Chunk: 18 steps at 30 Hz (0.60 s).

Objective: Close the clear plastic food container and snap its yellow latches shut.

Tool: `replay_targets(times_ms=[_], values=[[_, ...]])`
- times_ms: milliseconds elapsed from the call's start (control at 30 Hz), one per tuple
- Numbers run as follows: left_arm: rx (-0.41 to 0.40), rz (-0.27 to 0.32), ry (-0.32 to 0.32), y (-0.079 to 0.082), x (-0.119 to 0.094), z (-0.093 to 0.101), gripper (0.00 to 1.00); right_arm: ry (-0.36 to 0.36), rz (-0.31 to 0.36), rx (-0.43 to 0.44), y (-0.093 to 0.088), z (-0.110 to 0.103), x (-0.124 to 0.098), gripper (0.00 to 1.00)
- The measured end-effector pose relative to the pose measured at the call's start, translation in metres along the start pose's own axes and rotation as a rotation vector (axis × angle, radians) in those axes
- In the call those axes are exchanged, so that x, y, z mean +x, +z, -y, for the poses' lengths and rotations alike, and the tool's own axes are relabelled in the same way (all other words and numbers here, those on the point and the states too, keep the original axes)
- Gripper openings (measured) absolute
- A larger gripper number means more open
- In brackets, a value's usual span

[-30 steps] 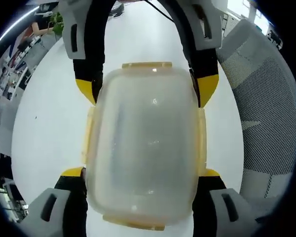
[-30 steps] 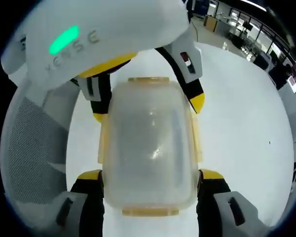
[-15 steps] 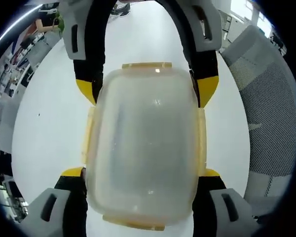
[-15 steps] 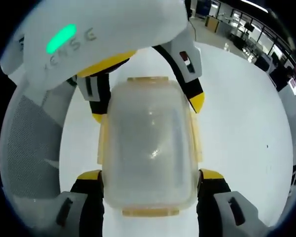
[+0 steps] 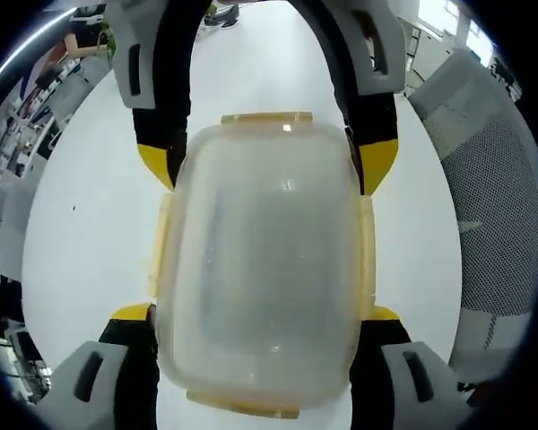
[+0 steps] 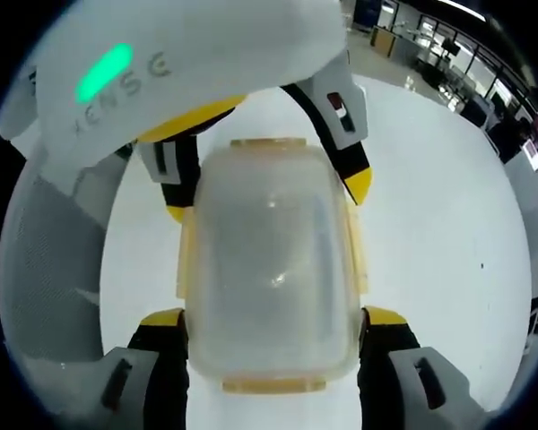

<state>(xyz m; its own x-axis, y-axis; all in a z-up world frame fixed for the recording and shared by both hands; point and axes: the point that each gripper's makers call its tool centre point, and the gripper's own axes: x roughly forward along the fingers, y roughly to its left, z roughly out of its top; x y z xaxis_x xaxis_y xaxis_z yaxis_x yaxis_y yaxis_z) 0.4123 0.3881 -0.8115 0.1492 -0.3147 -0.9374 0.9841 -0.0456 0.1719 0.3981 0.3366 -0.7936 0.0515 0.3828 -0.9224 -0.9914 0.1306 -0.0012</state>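
Clear plastic food container (image 5: 264, 269) with yellow latches (image 5: 265, 118) is clamped at opposite ends by the left gripper (image 5: 262, 313) and right gripper (image 6: 273, 318), above open white tabletop (image 5: 90, 224).

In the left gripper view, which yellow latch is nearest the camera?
The end latch at the view's bottom edge, between the left gripper's own jaws. The far-end latch sits at the container's opposite end; the side latches run along the flanks.

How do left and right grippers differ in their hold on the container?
The left gripper clamps one end of the container, the right gripper the opposite end. In the right gripper view the left gripper's body looms large with a green light; in the left gripper view the right gripper's shows less. Both: yellow tips on the container's sides.
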Motion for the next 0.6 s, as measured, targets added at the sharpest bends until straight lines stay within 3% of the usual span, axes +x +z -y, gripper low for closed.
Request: replay_targets(times_ms=[600], values=[[-0.003,0.006,-0.001,0.0008,0.0024,-0.0048,0.90,0.000,-0.016,-0.004,-0.0018,0.0058,0.0012,0.78]])
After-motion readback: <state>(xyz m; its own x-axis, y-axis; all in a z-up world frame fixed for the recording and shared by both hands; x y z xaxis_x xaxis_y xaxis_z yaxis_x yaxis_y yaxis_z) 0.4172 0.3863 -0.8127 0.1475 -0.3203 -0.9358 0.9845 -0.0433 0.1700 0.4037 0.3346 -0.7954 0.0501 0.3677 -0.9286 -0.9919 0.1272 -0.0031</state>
